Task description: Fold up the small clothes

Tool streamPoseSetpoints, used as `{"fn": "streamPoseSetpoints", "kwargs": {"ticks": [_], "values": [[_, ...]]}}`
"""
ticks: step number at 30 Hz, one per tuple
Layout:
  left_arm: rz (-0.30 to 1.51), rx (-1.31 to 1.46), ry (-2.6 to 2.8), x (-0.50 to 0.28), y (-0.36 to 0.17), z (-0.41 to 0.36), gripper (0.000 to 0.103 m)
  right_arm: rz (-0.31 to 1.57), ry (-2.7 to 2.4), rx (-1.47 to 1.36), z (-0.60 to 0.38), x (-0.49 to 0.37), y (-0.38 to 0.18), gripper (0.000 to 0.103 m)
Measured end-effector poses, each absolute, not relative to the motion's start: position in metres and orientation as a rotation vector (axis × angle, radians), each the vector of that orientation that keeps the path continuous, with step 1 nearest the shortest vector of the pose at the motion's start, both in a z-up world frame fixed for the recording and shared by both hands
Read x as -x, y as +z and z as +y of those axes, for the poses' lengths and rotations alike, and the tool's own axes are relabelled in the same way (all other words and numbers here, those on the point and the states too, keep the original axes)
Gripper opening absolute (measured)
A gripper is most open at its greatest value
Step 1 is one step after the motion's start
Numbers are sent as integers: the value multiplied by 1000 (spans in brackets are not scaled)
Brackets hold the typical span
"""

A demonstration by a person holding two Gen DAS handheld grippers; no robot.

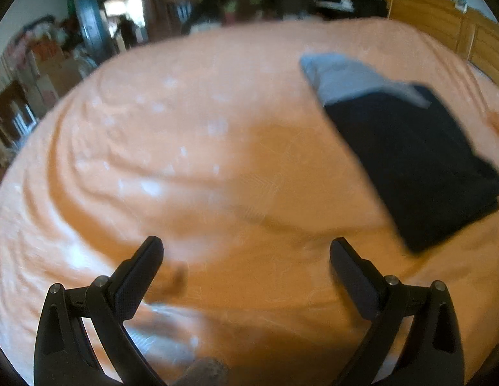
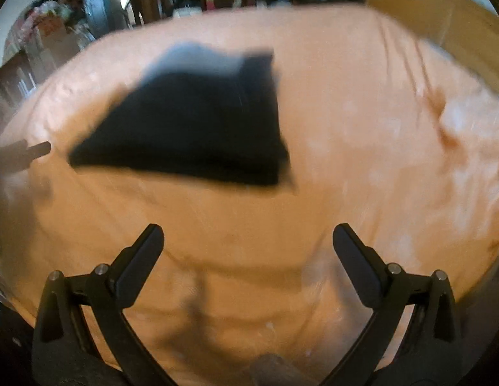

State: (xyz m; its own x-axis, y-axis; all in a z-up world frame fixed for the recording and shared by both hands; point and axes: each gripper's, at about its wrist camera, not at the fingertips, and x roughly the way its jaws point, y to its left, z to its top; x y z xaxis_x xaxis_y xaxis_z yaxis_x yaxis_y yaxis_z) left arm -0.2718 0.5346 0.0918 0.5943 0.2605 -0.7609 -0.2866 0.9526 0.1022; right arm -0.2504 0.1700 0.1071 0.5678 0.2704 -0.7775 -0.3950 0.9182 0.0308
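- Left tongs spread wide, holding nothing, over bare orange bedsheet
- Right tongs likewise spread and empty
- Dark folded garment with a grey layer at its far end lies ahead of the right tongs, slightly to their left; from the left tongs it sits well off to the right
- Its long axis runs away from the left tongs, slanting
- Judged: the right hand is better placed to reach it

Both wrist cameras look forward and down, close above the orange bed. They share the folded dark garment: right of centre in the left view, left of centre in the right view.
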Motion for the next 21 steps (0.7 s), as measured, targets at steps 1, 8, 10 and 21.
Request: {"fn": "streamPoseSetpoints", "kwargs": {"ticks": [1, 8, 10, 21], "values": [[835, 41, 307, 277, 112, 528, 103, 844, 390, 155, 174, 252, 127, 103], [421, 42, 295, 339, 281, 467, 103, 550, 336, 158, 203, 286, 270, 103], [385, 125, 232, 352, 305, 460, 103, 560, 364, 111, 205, 289, 288, 103], [486, 101, 255, 381, 317, 424, 103, 611, 359, 122, 211, 304, 293, 102]]}}
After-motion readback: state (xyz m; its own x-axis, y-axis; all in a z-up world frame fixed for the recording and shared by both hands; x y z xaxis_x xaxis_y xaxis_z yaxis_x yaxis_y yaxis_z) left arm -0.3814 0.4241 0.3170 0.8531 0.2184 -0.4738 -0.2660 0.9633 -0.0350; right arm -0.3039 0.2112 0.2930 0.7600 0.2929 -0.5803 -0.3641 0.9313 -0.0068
